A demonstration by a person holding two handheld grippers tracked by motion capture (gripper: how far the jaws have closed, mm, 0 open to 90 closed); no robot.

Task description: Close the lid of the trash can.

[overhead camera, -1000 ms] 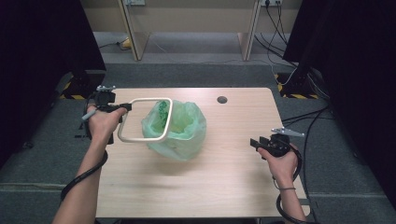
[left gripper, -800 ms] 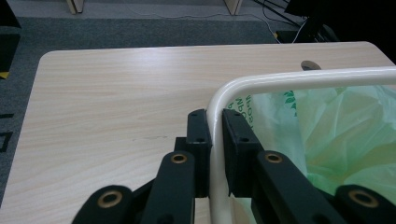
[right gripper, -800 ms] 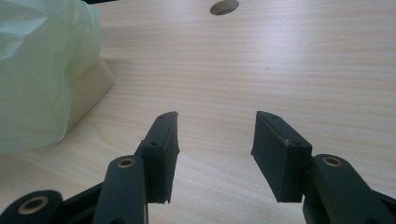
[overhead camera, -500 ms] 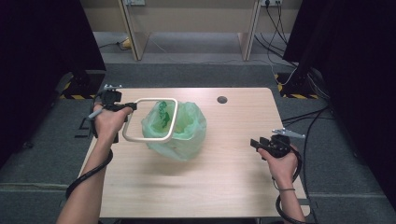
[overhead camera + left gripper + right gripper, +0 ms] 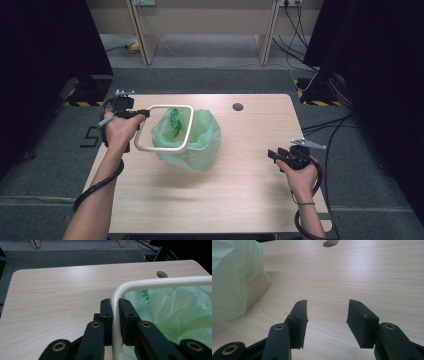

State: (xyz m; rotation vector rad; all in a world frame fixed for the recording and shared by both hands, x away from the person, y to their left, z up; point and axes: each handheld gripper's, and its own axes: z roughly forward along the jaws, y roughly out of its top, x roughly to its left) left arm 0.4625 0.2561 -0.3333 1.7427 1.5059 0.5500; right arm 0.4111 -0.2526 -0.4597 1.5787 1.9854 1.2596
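A cream tube frame, bent into a rounded rectangle, hangs roughly level over the mouth of a pale green plastic bag at the table's middle left. My left gripper is shut on the frame's left side; in the left gripper view both black pads press the tube near its corner, with the bag behind it. My right gripper rests low at the table's right, pointing left toward the bag. Its jaws stand open with only bare wood between them.
The bag lines a beige bin, whose side peeks out beneath the plastic. A round cable hole sits near the table's far edge. Light wood tabletop spreads in front of and between the hands. Dark curtains and cables flank the table.
My left hand and the frame have shifted a little to the right, further over the bag. The right hand has stayed where it was.
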